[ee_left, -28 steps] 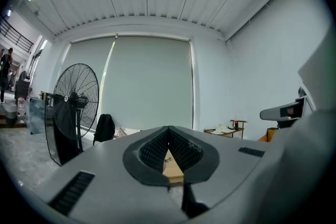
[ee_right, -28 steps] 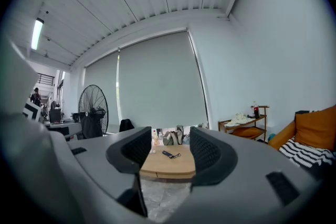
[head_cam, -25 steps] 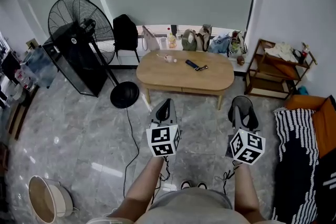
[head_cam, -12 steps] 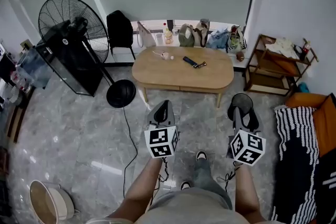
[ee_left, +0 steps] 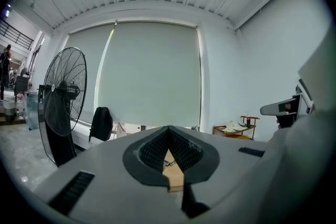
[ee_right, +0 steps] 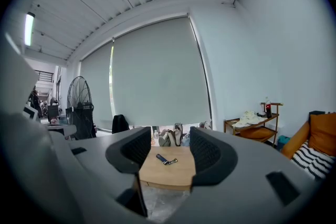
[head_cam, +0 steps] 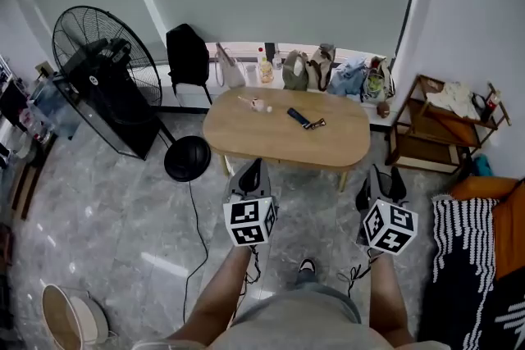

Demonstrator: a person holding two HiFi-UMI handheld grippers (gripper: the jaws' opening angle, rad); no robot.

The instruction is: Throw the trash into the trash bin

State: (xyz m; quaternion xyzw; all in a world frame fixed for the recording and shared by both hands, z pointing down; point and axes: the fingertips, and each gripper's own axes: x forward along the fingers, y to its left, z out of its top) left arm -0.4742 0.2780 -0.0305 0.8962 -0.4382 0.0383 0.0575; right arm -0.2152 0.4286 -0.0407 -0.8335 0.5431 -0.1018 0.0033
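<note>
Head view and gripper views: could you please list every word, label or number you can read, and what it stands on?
No text is readable.
On the fan, a round badge: too small to read.
On the shelf bottle, a label: too small to read.
On the left gripper and right gripper, cubes with square marker patterns only, no words.

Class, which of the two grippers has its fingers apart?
The right gripper: its fingers stand apart, the table showing between. On the left gripper they meet at the tips.

Table (head_cam: pixel 271 142) ahead, fan (head_cam: pixel 92 61) to its left, shelf (head_cam: pixel 439 131) to its right, bin (head_cam: pixel 70 317) on floor, near left
</note>
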